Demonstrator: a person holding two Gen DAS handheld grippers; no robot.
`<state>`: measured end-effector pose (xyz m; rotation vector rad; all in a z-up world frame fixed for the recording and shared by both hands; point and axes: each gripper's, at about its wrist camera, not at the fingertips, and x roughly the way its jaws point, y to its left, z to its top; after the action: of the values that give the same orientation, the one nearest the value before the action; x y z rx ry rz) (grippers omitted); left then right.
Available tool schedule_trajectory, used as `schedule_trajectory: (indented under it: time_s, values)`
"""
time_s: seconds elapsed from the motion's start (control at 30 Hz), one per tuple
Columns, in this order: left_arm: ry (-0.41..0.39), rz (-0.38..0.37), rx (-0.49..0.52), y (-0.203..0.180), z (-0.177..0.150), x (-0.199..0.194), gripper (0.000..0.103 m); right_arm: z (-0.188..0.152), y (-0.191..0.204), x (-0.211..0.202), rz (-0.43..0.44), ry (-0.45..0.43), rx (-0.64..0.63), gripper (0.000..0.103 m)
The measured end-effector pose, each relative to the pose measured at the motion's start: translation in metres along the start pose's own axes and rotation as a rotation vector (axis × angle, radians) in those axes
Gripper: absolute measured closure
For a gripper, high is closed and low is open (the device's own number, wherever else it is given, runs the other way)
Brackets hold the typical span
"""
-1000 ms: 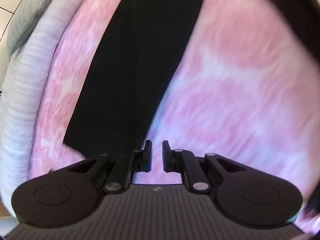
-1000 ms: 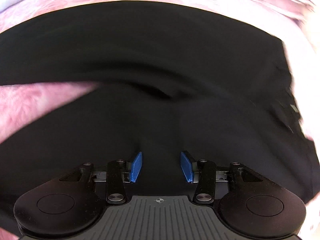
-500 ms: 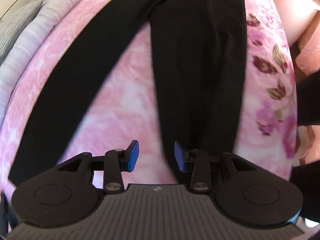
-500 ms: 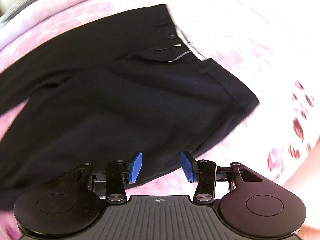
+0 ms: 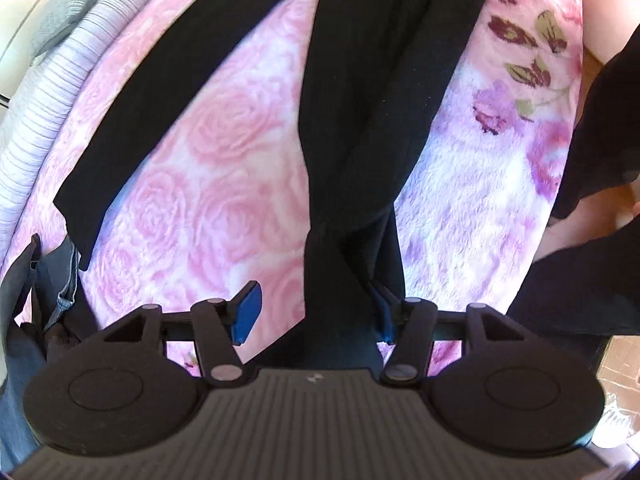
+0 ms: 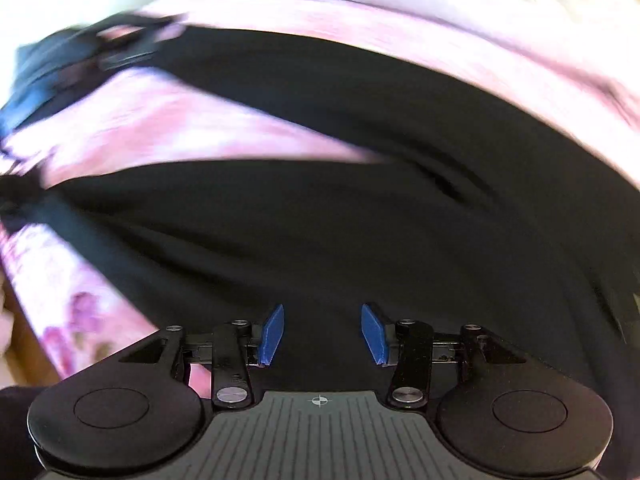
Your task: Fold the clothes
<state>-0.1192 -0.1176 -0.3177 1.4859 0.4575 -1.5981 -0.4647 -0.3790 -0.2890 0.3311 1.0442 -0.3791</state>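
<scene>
Black trousers (image 5: 384,80) lie spread on a pink rose-patterned blanket (image 5: 224,184), the two legs parting toward me in the left wrist view. My left gripper (image 5: 316,314) is open wide. The end of the nearer leg (image 5: 348,264) is bunched between its blue pads (image 5: 248,312) and lies against the right one. In the right wrist view, which is motion-blurred, my right gripper (image 6: 324,334) hovers open over the broad black trousers (image 6: 380,220), with nothing clamped between its fingers (image 6: 274,334).
Grey striped bedding (image 5: 52,92) runs along the blanket's left edge. Denim and dark garments (image 5: 48,280) are heaped at the lower left. A person's arm in a dark sleeve (image 5: 600,128) reaches in at the right. A floral part of the blanket (image 5: 512,120) lies right of the trousers.
My left gripper has opened wider and come down to the end of the right trouser leg, which now sits between its jaws. The right wrist view has swung from the waistband back over the legs.
</scene>
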Motion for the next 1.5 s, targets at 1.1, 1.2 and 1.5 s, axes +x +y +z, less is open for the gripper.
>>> schedule_trajectory:
  time_s: [1.1,1.2,1.5]
  values:
    - [0.008,-0.363,-0.272,0.146,-0.103,0.064,0.085,0.002,0.280,0.080,0.170,0.060,-0.904,0.102]
    - [-0.076,-0.242,-0.440,0.183,-0.118,0.024,0.085,0.006,0.279,0.071,0.144,0.024,-0.882,0.102]
    - [0.081,-0.078,-0.758,0.223,-0.158,0.060,0.080,0.036,0.296,0.119,0.083,-0.007,-0.807,0.102]
